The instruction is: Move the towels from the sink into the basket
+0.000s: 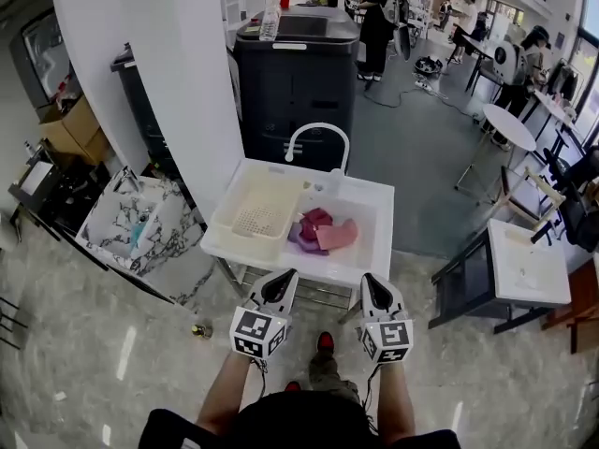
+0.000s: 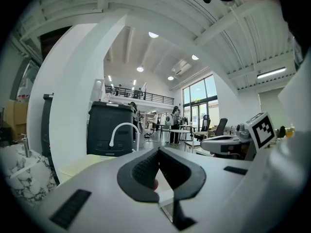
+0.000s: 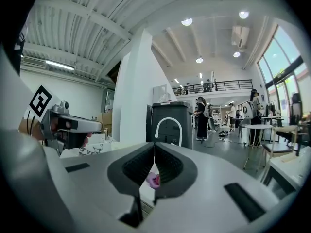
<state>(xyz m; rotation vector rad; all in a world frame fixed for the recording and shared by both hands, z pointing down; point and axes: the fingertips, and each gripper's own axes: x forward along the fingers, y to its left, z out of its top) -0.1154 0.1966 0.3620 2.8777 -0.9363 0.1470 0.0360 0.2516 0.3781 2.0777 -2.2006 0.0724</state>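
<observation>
Sink-side: a person stands facing a white sink (image 1: pixel 379 215), with the left hand-held gripper (image 1: pixel 284 281) and the right hand-held gripper (image 1: pixel 371 282) held side by side near its front edge. Both are aimed almost level over the basin. The left gripper view shows that gripper's jaws closed tip to tip with nothing between the pads. The right gripper view shows the same for the right one, also empty.

The towels (image 1: pixel 323 233), in pink, red and purple, lie in a loose heap on the left side of the basin. Neither gripper touches them. Just beside them, at the sink's left end, sits the cream basket (image 1: pixel 227 210) with its perforated bottom in view. A white faucet (image 1: pixel 318 125) arches behind the basin, in front of a dark cabinet (image 1: pixel 295 82). Other people work among tables farther back in the hall.
</observation>
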